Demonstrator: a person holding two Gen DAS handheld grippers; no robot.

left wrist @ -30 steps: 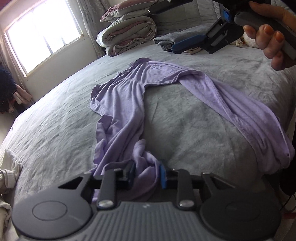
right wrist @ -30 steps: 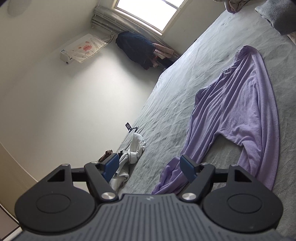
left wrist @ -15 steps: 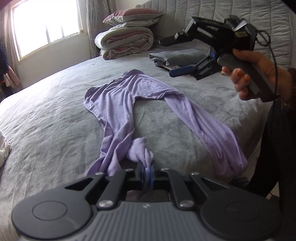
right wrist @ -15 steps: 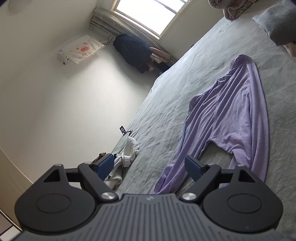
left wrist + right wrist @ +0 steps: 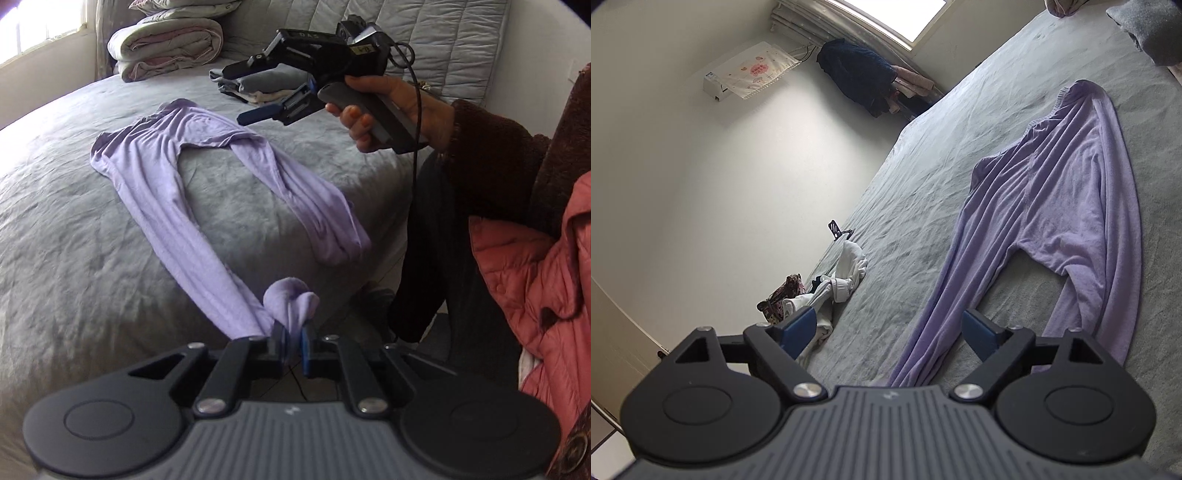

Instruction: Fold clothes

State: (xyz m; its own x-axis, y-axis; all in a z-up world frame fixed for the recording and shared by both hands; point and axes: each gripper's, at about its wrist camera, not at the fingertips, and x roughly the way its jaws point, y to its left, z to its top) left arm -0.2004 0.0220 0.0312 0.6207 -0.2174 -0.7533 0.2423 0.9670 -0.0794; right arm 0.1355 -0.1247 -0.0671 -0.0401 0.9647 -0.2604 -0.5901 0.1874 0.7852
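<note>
A pair of lilac pants (image 5: 155, 162) lies spread on the grey bed (image 5: 55, 221), waist far and legs toward me. My left gripper (image 5: 291, 336) is shut on the bunched cuff (image 5: 288, 295) of the left leg. It holds the cuff raised past the bed's near edge, so that leg is pulled straight. The other leg drapes over the right edge. A hand holds my right gripper (image 5: 236, 94) above the bed, open and empty. In the right wrist view the right gripper (image 5: 890, 325) stands wide open over the pants (image 5: 1071, 192), touching nothing.
Rolled quilts and pillows (image 5: 166, 40) sit at the headboard, with a folded grey stack (image 5: 258, 86) beside them. A pile of white clothes (image 5: 842, 280) and a small black stand (image 5: 836, 229) lie at the bed's far side. The person's pink jacket (image 5: 535, 277) fills the right.
My left gripper closed on the pant leg's cuff, then lifted and drew it back past the bed edge, straightening the leg. The right gripper's jaws spread wider.
</note>
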